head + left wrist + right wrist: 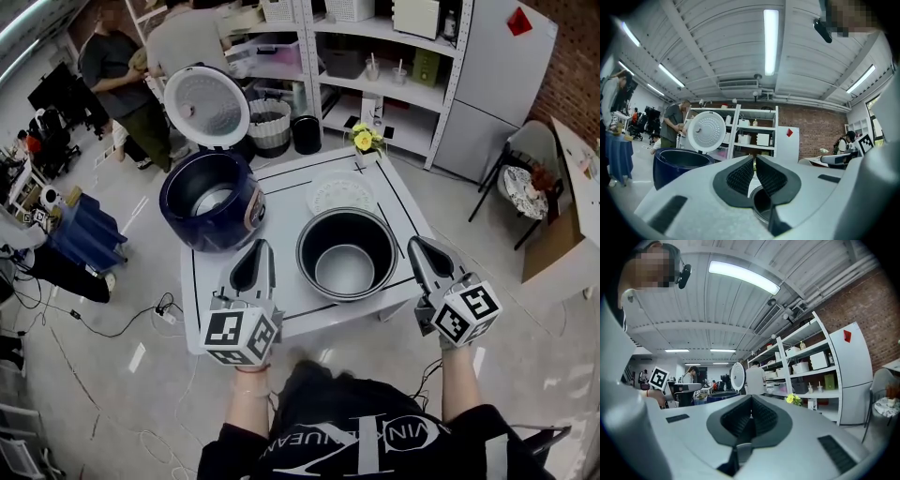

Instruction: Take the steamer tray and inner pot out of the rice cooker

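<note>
Worktop (286, 211): carries everything.
Rice cooker (208, 199): rear left, lid (206, 106) up, no pot seen inside.
Inner pot (345, 267): upright mid-worktop, near cooker. Likely stiff metal, weighty, slick. If you shift it, pinch rim wall, one side each.
Steamer tray (341, 194): just behind pot. Probably light, thin, bendy. Nip its rim gently.
Your left hand-held gripper (260, 246) and right hand-held gripper (415, 243): jaws closed together, nothing between, flanking pot at near edge.
Both parts look already out.

White shelving (375, 89), brick wall (813, 136), ceiling striplights (771, 42)
</note>
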Available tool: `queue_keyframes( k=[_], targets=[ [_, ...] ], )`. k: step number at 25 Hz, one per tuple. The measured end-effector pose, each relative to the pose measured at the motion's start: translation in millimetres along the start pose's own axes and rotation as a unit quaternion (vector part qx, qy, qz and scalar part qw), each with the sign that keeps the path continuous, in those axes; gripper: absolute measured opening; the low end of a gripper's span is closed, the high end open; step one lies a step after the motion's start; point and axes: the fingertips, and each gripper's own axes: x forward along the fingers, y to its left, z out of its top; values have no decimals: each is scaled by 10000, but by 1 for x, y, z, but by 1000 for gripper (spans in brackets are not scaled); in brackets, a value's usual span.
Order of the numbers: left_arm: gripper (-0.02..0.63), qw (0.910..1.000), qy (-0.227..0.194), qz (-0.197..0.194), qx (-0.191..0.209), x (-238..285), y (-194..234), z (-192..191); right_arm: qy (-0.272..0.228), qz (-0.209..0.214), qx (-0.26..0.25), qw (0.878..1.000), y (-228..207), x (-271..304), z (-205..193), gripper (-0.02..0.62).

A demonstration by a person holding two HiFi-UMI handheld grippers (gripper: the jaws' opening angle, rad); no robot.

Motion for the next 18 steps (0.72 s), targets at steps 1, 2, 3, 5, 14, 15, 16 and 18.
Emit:
queue_keyframes(
  k=[1,2,3,5,14,15,16,18],
  targets=[
    [21,10000,7,20,-6,-1,1,-1,-1,2,-4,10000,0,-1,1,-2],
    [21,10000,13,43,-14,-3,1,-2,-5,9,-13,10000,0,-1,2,-2],
    [21,10000,20,63,-33,-5,2,-3,-10,20,-23,10000,1,-1,2,-2],
    [21,9999,47,78,-112,-8,3,-5,-14,25,-38,10000,3,-1,4,-2],
    [17,9997,215,28,122,-7,0,-9,14,21,-45,10000,3,1,3,-2],
    [17,9996,234,12,158,-6,-1,-9,23,21,-40,10000,3,1,3,-2],
    [15,9995,247,1,188,-6,-2,-9,34,29,-41,10000,3,2,2,-2],
    [15,9994,259,-10,229,-5,-3,-10,49,45,-42,10000,3,2,1,-2]
  ],
)
